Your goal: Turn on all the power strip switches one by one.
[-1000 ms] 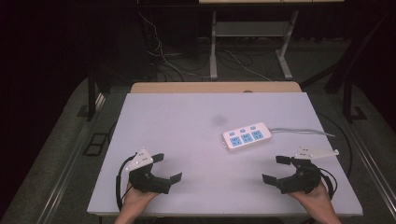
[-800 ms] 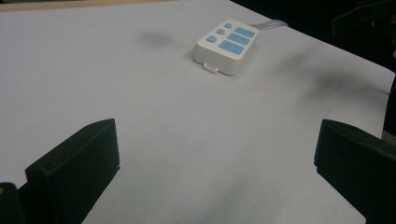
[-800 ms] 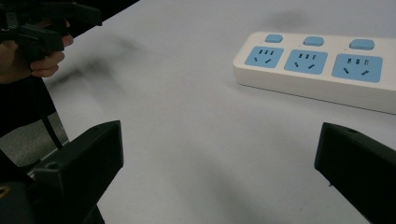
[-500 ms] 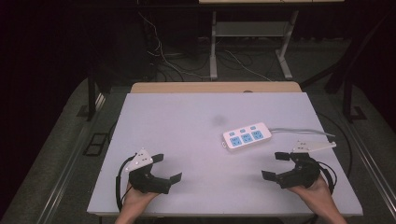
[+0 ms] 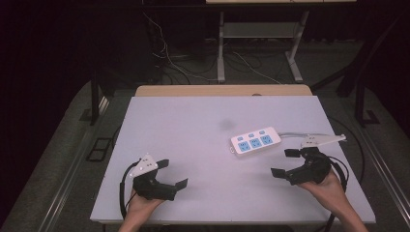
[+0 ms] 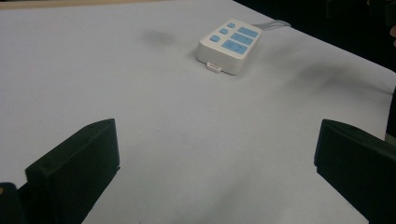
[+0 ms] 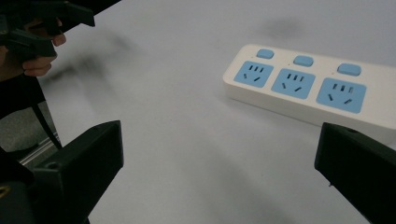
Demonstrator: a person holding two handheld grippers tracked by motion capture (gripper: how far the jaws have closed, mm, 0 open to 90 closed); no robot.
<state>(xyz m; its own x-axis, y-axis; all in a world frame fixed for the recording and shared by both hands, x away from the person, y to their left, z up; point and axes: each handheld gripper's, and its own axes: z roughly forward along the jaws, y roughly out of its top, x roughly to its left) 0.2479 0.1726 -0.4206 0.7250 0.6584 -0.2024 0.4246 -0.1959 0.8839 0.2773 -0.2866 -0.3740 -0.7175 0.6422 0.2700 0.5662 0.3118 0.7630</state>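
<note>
A white power strip [image 5: 255,140] with three blue sockets and three blue buttons lies on the white table [image 5: 193,125], right of centre; it appears far off in the left gripper view [image 6: 229,43] and close in the right gripper view [image 7: 308,86]. My left gripper [image 5: 171,174] rests at the front left, open and holding nothing. My right gripper [image 5: 286,163] stands open just in front of and to the right of the strip, apart from it. In the right gripper view the other hand and its gripper [image 7: 42,28] sit at the top left.
The strip's white cable [image 5: 295,136] runs right toward the table edge. A faint dark smudge [image 5: 225,123] marks the tabletop behind the strip. A wooden board edge [image 5: 222,90] lines the far side. Cables and desk legs [image 5: 221,43] lie on the floor beyond.
My right gripper has moved forward and slightly left, closer to the power strip. The left gripper has stayed where it was.
</note>
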